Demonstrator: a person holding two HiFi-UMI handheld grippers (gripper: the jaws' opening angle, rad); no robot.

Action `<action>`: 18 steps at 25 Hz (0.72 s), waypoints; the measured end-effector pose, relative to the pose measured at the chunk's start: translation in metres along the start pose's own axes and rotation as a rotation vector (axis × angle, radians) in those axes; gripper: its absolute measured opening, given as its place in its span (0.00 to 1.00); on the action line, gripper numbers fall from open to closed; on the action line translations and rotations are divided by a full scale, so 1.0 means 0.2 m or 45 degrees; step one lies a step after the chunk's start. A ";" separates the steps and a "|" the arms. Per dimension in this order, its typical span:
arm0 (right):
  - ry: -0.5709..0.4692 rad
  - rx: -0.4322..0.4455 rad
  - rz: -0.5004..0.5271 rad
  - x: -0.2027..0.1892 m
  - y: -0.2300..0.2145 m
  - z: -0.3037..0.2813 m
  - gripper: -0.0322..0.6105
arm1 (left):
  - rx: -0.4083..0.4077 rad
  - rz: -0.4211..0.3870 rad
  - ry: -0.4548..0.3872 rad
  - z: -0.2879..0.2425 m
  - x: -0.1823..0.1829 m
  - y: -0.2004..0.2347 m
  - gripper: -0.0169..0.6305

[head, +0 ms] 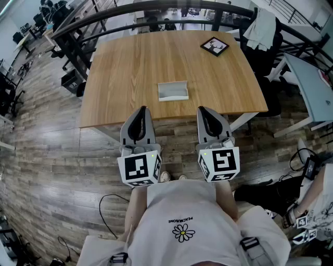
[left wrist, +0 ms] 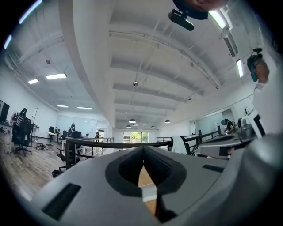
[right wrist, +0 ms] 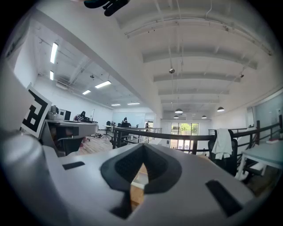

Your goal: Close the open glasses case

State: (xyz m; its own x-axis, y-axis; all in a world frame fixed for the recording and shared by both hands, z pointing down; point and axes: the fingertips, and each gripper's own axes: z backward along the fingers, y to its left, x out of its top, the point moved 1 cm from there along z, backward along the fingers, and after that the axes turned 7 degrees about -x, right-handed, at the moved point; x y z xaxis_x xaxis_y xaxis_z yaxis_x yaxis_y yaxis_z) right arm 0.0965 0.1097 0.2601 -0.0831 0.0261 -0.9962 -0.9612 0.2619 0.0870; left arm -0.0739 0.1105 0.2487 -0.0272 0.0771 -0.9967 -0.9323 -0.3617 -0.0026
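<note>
The open glasses case (head: 173, 91), pale grey-white with its lid up, lies on the wooden table (head: 130, 62) a little in from the near edge. Both grippers hover level just short of that edge, apart from the case. My left gripper (head: 141, 110) sits to the case's near left, jaws together and empty. To the near right is my right gripper (head: 204, 110), also shut and empty. Through the gap under the left gripper's (left wrist: 143, 149) closed tips a strip of the case (left wrist: 149, 193) shows. The right gripper (right wrist: 143, 146) view shows the case (right wrist: 140, 176) the same way.
A black-framed picture (head: 214, 46) lies at the table's far right corner. A dark chair draped with a white cloth (head: 261, 28) stands behind the right side, near a grey desk (head: 312, 88). A black railing (head: 156, 8) runs past the far edge. Cables trail on the floor.
</note>
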 end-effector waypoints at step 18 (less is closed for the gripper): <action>-0.048 0.108 -0.023 0.00 -0.10 0.00 0.06 | 0.010 0.003 0.000 -0.08 0.01 -0.10 0.05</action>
State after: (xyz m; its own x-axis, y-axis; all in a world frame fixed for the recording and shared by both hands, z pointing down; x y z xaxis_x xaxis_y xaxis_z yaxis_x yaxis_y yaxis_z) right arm 0.1167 0.1051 0.2578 -0.0546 0.0568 -0.9969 -0.9366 0.3431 0.0708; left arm -0.0496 0.1038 0.2464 -0.0295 0.0763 -0.9966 -0.9349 -0.3548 0.0005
